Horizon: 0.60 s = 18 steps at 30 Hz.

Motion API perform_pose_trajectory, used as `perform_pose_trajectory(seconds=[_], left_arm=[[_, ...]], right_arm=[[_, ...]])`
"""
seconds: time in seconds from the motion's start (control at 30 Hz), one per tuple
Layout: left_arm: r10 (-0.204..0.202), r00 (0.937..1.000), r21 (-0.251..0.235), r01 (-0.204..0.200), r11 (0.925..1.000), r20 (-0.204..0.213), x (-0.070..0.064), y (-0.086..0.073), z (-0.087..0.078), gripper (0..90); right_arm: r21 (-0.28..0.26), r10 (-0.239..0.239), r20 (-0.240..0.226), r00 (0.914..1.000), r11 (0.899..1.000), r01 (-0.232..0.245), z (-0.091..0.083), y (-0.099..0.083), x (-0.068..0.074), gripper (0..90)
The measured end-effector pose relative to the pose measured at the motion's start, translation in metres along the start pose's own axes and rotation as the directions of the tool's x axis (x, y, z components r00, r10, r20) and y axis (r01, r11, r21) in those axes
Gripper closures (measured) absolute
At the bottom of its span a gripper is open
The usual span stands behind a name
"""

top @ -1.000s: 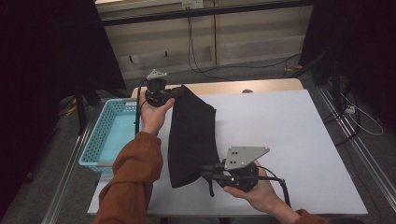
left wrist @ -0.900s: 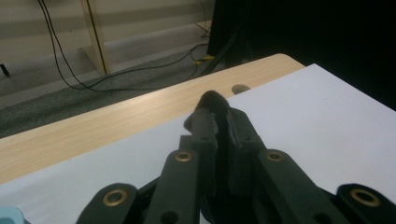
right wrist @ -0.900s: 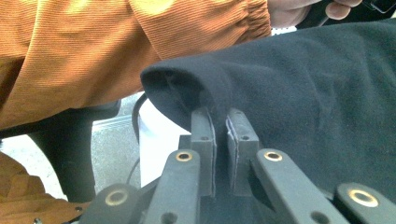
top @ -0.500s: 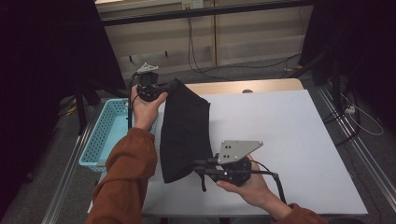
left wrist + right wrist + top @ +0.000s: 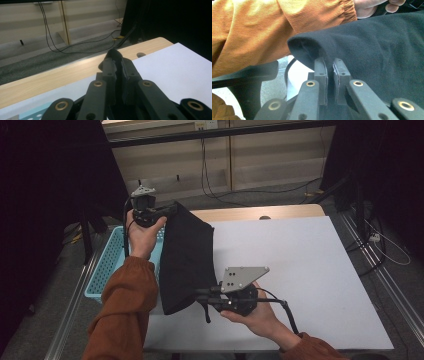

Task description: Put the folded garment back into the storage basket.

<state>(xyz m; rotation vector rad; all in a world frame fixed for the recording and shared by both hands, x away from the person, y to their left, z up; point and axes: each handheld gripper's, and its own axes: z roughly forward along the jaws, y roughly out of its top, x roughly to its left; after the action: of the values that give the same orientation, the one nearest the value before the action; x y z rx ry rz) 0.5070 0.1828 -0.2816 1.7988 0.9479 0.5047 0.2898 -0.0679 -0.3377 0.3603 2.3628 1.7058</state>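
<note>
A black cloth (image 5: 186,260) hangs stretched between both grippers above the left part of the white table (image 5: 310,270). My left gripper (image 5: 172,210) is raised at the far left and is shut on the cloth's upper corner (image 5: 113,53). My right gripper (image 5: 200,296) sits low near the table's front and is shut on the cloth's lower edge (image 5: 312,50). In the right gripper view the black cloth (image 5: 382,50) spreads to the right and an orange sleeve (image 5: 274,27) crosses above it.
A light blue perforated basket (image 5: 107,267) stands off the table's left edge, partly behind the left forearm. A wooden strip (image 5: 260,212) with a hole runs along the table's far edge. Cables (image 5: 220,185) lie on the floor beyond.
Both grippers have carried the cloth leftward, toward the basket. The left gripper has risen, and the cloth now hangs off the table instead of lying on it.
</note>
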Motion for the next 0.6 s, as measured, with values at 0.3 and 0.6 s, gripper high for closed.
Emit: perform_pose_trajectory(seconds=[0.3,0.6], left_arm=[[-0.009,0.9997,-0.003,0.009,1.0,-0.02,0.013,-0.002,-0.01,83.2],[-0.03,0.9988,-0.015,0.029,0.9995,-0.038,0.029,-0.003,-0.023,83.3]], right_arm=[[-0.008,-0.006,-0.013,0.9999,1.0,0.006,0.009,0.005,-0.002,84.5],[-0.007,-0.005,-0.031,0.9995,1.0,0.004,0.023,0.009,-0.005,84.5]])
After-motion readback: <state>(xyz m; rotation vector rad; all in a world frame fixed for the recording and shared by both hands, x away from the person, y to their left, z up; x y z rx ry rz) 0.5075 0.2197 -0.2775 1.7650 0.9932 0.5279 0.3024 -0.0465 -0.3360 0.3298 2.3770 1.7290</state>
